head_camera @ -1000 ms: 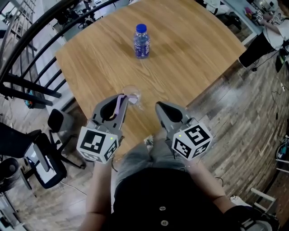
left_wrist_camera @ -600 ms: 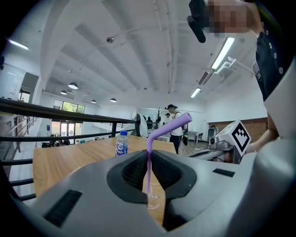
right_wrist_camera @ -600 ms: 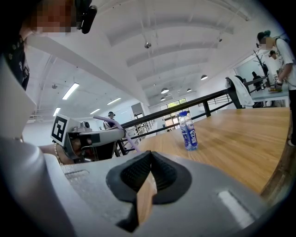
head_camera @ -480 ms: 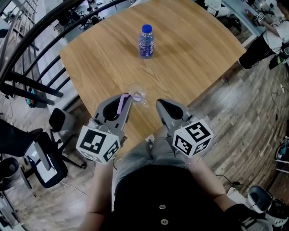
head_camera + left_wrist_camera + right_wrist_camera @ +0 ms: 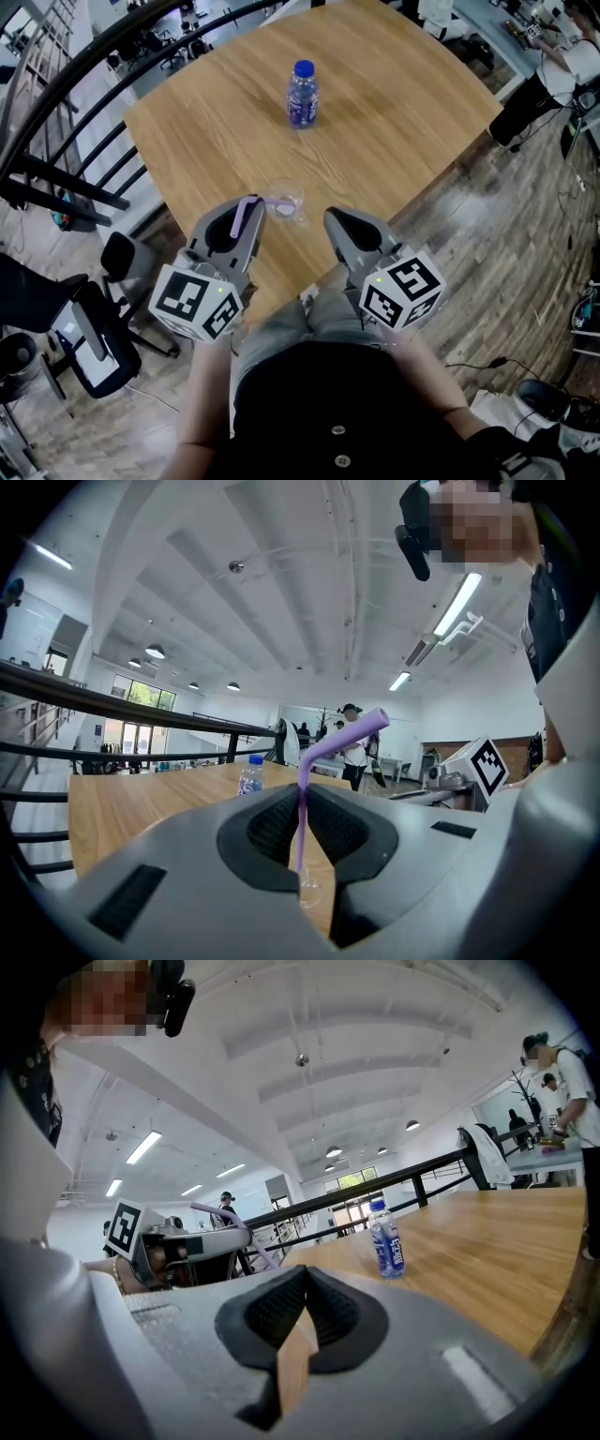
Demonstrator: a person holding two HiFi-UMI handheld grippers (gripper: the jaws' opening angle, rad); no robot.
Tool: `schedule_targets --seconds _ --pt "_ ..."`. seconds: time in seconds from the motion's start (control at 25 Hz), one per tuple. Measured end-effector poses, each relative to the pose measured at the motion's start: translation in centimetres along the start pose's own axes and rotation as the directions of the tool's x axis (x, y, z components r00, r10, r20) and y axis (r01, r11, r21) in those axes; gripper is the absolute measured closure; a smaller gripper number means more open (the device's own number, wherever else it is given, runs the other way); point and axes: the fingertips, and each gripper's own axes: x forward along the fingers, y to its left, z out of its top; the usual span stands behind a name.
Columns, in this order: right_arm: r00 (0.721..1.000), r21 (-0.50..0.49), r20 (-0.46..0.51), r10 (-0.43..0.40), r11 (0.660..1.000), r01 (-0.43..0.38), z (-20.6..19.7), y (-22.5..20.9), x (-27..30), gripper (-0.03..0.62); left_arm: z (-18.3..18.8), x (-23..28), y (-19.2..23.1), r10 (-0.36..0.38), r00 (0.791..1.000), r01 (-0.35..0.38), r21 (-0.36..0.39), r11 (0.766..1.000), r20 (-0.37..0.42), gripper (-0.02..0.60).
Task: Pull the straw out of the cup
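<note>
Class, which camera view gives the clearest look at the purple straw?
The left gripper view: the straw stands close up, clamped in the left gripper, bend included. The head view shows it as a short strip near the cup; the right gripper view, a thin distant curve.

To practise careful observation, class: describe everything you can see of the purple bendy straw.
The thin lilac plastic bendy straw has a straight shaft and a short mouth end kinked off to one side. The jaws of the left gripper are shut on the shaft. Seen from above, the bent end reaches toward the clear plastic cup.
</note>
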Motion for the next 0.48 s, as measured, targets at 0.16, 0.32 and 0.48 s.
schedule_targets --seconds 0.16,0.32,0.48 --pt "1.000 0.001 0.014 0.007 1.000 -0.007 0.7 0.4 -0.1 0.595 0.5 -0.5 0.5 0.009 1.000 -0.009 -0.013 1.000 0.013 0.538" --pt "1.000 0.005 0.028 0.011 1.000 -0.011 1.3 0.3 -0.2 0.595 1.3 -0.7 0.8 0.011 0.999 -0.011 -0.018 1.000 0.031 0.538" --pt "0.999 0.013 0.041 0.006 1.000 -0.007 2.0 -0.3 -0.4 0.595 2.8 -0.8 0.3 -0.012 0.997 0.016 -0.042 0.999 0.081 0.538"
